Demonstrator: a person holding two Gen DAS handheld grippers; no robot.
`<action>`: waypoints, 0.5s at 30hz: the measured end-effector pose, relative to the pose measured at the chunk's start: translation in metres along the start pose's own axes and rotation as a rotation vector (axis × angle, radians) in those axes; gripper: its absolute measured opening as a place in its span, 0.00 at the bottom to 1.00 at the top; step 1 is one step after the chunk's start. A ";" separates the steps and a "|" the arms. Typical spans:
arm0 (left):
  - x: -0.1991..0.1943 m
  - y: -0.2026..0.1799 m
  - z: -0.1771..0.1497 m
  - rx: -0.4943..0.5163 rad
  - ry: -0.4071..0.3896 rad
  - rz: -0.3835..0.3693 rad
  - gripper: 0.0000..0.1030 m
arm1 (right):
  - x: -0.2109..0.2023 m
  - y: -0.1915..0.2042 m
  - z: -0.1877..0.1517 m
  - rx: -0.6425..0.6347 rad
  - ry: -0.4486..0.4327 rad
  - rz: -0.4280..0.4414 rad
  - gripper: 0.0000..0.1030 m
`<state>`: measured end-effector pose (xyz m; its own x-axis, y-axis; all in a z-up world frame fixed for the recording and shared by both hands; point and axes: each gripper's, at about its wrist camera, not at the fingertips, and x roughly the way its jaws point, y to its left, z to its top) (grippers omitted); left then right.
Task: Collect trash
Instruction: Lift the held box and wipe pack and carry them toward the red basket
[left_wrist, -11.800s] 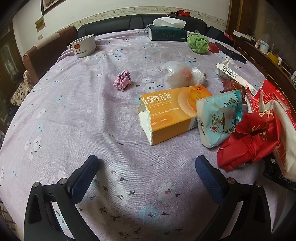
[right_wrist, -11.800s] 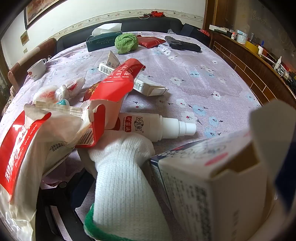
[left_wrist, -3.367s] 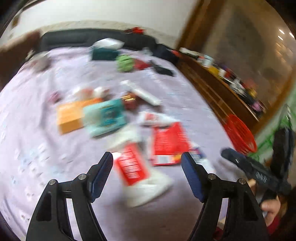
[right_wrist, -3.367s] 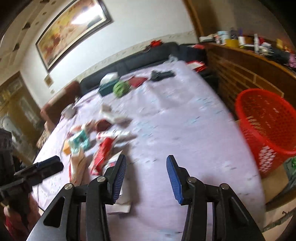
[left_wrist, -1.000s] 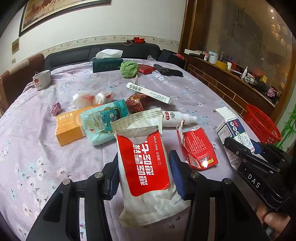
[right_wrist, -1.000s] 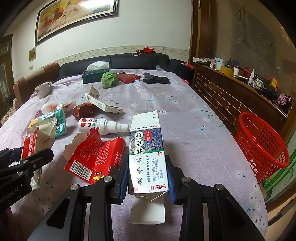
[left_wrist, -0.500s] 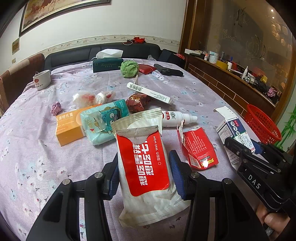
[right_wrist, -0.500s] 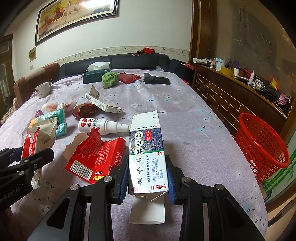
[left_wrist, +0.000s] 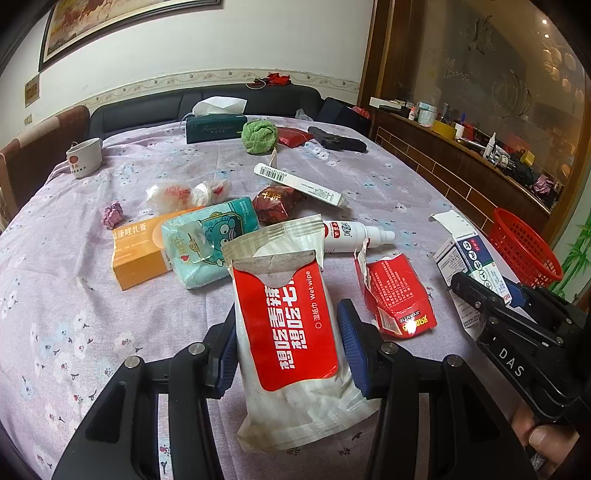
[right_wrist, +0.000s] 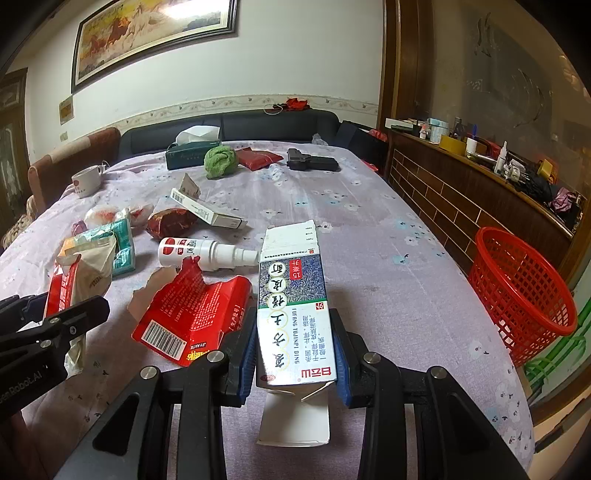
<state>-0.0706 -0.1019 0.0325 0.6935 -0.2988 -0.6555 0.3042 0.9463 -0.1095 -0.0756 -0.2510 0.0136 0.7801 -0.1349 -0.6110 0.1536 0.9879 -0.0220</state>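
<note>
My left gripper (left_wrist: 288, 350) is shut on a red and white wet wipe pack (left_wrist: 291, 325), its blue pads pressing both sides. My right gripper (right_wrist: 295, 350) is shut on a blue and white medicine box (right_wrist: 293, 299) with open flaps; the same box (left_wrist: 469, 254) and gripper show at the right of the left wrist view. On the purple flowered tablecloth (left_wrist: 55, 295) lie a torn red carton (left_wrist: 397, 295), a white spray bottle (left_wrist: 354, 236), a teal tissue pack (left_wrist: 207, 236) and an orange box (left_wrist: 136, 247). A red mesh basket (right_wrist: 517, 288) stands beside the table's right edge.
Further back lie a long white box (left_wrist: 299, 184), a dark red wrapper (left_wrist: 275, 203), clear plastic bags (left_wrist: 184, 192), a pink paper ball (left_wrist: 112, 214), a green cloth (left_wrist: 258, 134), a tissue box (left_wrist: 214, 125), a cup (left_wrist: 85, 155) and a black object (left_wrist: 336, 142). A wooden counter (right_wrist: 480, 192) runs along the right.
</note>
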 end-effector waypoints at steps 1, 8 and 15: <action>0.000 0.000 0.000 0.000 0.000 0.000 0.46 | -0.001 0.000 -0.001 0.001 0.000 0.001 0.36; 0.004 0.001 0.000 -0.001 0.008 0.004 0.46 | -0.002 -0.013 -0.003 0.038 0.020 0.036 0.36; -0.009 -0.010 0.003 0.012 -0.003 -0.011 0.46 | -0.015 -0.028 -0.006 0.071 0.025 0.067 0.36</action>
<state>-0.0780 -0.1094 0.0414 0.6917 -0.3097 -0.6524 0.3196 0.9414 -0.1080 -0.0954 -0.2758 0.0188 0.7749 -0.0654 -0.6287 0.1445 0.9866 0.0754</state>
